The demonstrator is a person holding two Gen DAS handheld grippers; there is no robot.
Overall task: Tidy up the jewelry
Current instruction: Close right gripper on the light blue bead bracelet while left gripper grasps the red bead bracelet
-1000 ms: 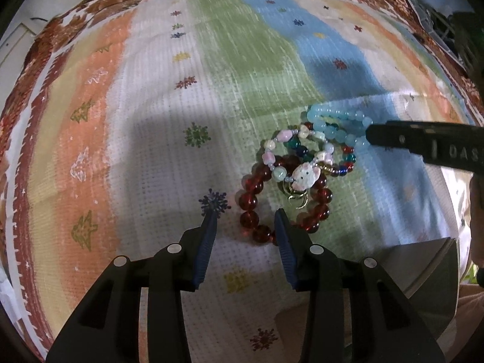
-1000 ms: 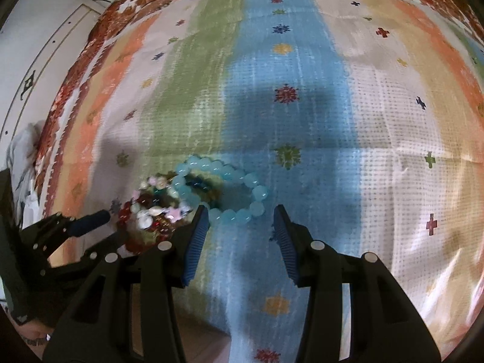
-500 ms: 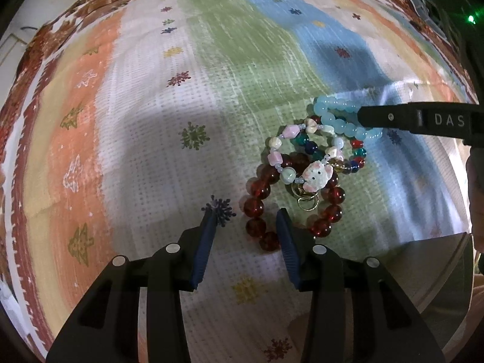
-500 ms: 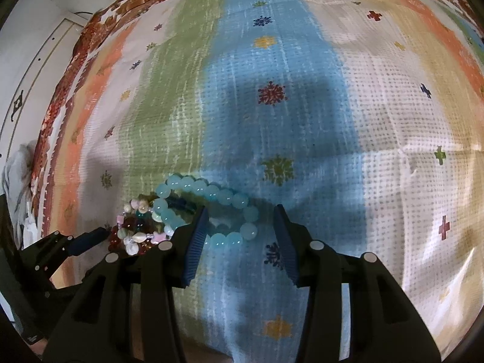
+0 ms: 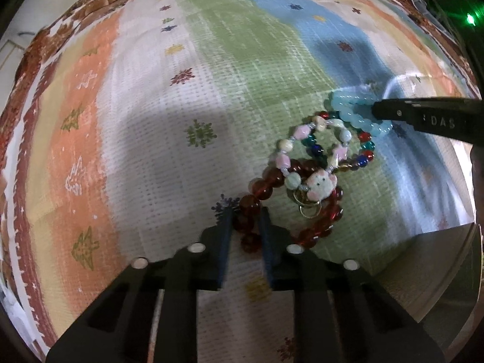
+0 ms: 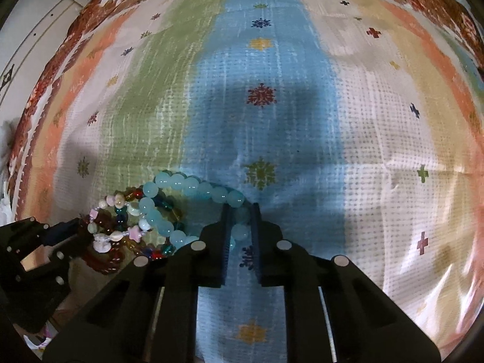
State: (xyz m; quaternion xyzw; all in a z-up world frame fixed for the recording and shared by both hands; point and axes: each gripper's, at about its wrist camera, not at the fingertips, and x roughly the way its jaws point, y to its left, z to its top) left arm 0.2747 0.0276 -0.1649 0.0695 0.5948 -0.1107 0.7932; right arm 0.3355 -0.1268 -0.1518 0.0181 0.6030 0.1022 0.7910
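A pile of bead bracelets lies on a striped cloth. My left gripper point(image 5: 245, 214) is shut on the dark red bead bracelet point(image 5: 263, 187) at its near side. A pastel bracelet with a white cat charm point(image 5: 320, 183) and a multicolour bead bracelet point(image 5: 364, 148) lie across it. My right gripper point(image 6: 240, 213) is shut on the light blue bead bracelet point(image 6: 181, 181) at its right end; that bracelet also shows in the left wrist view point(image 5: 354, 112), with the right gripper's finger point(image 5: 423, 116) on it. The left gripper point(image 6: 45, 236) shows at the right wrist view's lower left.
The striped cloth point(image 5: 211, 45) with small snowflake and tree motifs covers the whole surface. A grey box corner point(image 5: 438, 260) stands at the lower right of the left wrist view. The cloth's brown floral border point(image 6: 90, 21) runs along the far edge.
Both grippers have moved forward and closed: the left onto the dark red bracelet, the right onto the light blue bracelet. The pile has shifted slightly.
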